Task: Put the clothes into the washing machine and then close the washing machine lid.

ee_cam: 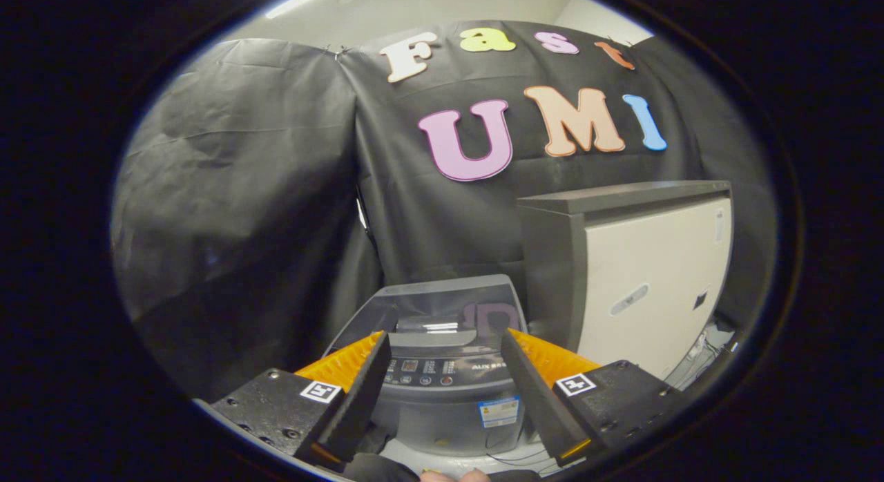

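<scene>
Gripper (442,344) fingers apart, holding nothing — washing machine (449,392) lid (442,302) looks closed; clothes can't be seen, task likely near done.

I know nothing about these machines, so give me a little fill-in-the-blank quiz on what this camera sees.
1. The tool has its two fingers spread ____, with nothing between them.
2. Just beyond the fingers stands a washing machine whose lid is ____.
3. Beside the washing machine stands a taller ____ cabinet with a dark top.
4. The finger pads facing outward are coloured ____.

Missing words: open; shut; white; orange
</scene>
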`<state>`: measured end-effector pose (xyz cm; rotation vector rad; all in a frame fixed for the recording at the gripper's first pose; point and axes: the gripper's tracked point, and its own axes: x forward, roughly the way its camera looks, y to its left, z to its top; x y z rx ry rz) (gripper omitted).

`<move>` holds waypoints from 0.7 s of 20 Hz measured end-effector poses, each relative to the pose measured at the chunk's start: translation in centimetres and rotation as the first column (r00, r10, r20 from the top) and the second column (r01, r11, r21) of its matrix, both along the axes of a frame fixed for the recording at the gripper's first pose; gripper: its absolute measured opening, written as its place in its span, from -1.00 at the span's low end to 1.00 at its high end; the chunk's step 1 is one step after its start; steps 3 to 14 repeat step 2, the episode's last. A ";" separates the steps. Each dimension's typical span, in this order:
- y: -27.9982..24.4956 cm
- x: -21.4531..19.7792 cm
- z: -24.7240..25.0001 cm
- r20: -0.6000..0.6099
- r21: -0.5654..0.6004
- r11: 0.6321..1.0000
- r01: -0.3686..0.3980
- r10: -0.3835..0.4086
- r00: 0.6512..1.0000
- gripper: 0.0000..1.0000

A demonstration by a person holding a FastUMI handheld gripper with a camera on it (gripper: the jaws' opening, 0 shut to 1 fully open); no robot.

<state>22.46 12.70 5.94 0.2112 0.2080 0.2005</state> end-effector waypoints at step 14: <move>-0.6 -1.6 -0.2 0.001 0.014 1.000 0.011 -0.011 1.000 0.94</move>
